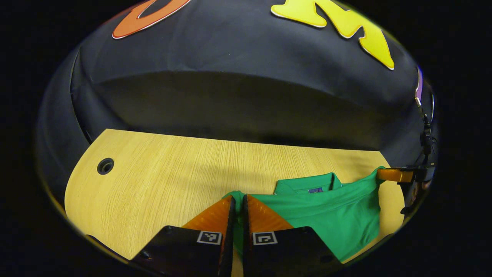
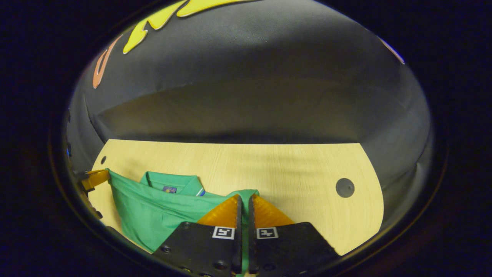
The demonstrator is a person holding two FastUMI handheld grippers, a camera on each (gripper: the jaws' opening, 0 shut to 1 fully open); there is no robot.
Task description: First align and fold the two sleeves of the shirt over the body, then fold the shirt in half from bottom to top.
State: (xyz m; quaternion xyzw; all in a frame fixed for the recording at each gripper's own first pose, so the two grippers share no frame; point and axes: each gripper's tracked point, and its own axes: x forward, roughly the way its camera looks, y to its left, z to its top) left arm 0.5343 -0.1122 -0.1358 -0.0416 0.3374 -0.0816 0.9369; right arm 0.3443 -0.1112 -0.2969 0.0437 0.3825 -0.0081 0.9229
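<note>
Surface: pale wood-grain tabletop (image 1: 161, 181) with rounded corners, a dark round cable hole (image 1: 105, 166) near one far corner in the left gripper view and another cable hole (image 2: 344, 187) toward the right in the right gripper view; black cloth booth wall (image 1: 238, 100) rising behind it.
Shirt: green short-sleeved polo shirt (image 1: 330, 215) lying across the near part of the table, its folded collar (image 1: 307, 184) pointing toward the wall; a small dark label shows inside the collar.
Shirt position: stretched between the two grippers, the fabric pulled into long creases from one pinched corner to the other.
Left gripper (image 1: 238, 202): fingers nearly closed, with a strip of green fabric caught in the narrow gap between them; it holds the shirt's corner at the left end of the cloth.
Right gripper (image 2: 243, 201): fingers likewise drawn almost together on a fold of the green fabric, gripping the opposite corner.
Other views of the grippers: the right gripper's finger appears at the far right edge of the left gripper view, at the shirt's tip; the left gripper's finger appears at the far left edge of the right gripper view, also at a shirt tip.
</note>
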